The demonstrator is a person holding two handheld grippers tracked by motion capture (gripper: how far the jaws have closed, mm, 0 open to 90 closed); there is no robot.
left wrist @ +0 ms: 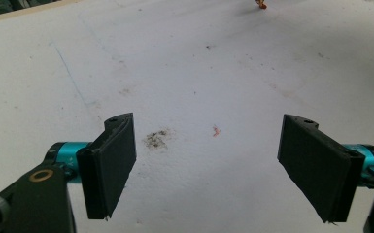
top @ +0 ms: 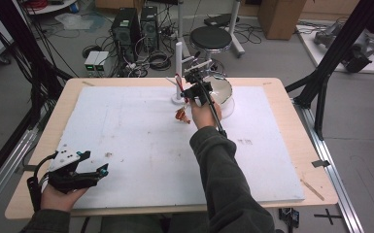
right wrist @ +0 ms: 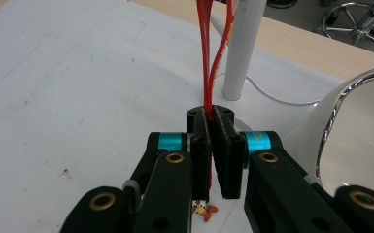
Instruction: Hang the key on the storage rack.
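Observation:
A red cord loop (right wrist: 207, 63) rises from between the jaws of my right gripper (right wrist: 212, 114), which is shut on it. The cord runs up beside a white upright post (right wrist: 243, 48). A small orange charm (right wrist: 205, 210) dangles below the jaws, just above the white board. In the high view the right gripper (top: 193, 91) is at the far middle of the table by the post (top: 178, 63), with the charm (top: 181, 115) under it. My left gripper (top: 96, 162) rests at the near left corner, open and holding nothing (left wrist: 206, 145).
A white foam board (top: 141, 145) covers the wooden table. A round mirror on a white base (top: 222, 88) stands right of the post, close to the right gripper, its rim (right wrist: 342, 97) beside the jaws. A dirt smudge (left wrist: 156, 139) and an orange speck (left wrist: 216, 130) lie before the left gripper.

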